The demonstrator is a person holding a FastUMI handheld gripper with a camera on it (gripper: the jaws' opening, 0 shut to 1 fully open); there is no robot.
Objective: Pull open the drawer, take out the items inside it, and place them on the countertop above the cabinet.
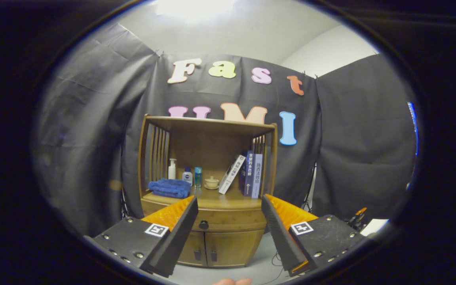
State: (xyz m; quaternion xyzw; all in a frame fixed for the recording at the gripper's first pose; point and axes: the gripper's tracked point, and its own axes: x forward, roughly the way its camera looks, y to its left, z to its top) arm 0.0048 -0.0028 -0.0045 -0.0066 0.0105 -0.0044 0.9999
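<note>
Tongs [230, 213] spread wide, released, gripping nothing. Ahead between the fingers sits the drawer [228, 221], shut, its long front running crosswise and facing the tongs, dark knob [203, 225] closer to the left finger. Below it, two cabinet doors [216, 248], closed. Just above, the worktop [232, 201]: a folded blue towel [170, 187] beyond the left finger, then a pump bottle [171, 169], two small bottles [192, 176], a little lidded pot [211, 182], and books [246, 174], one leaning, the rest upright. Contents of the drawer: can't tell.
</note>
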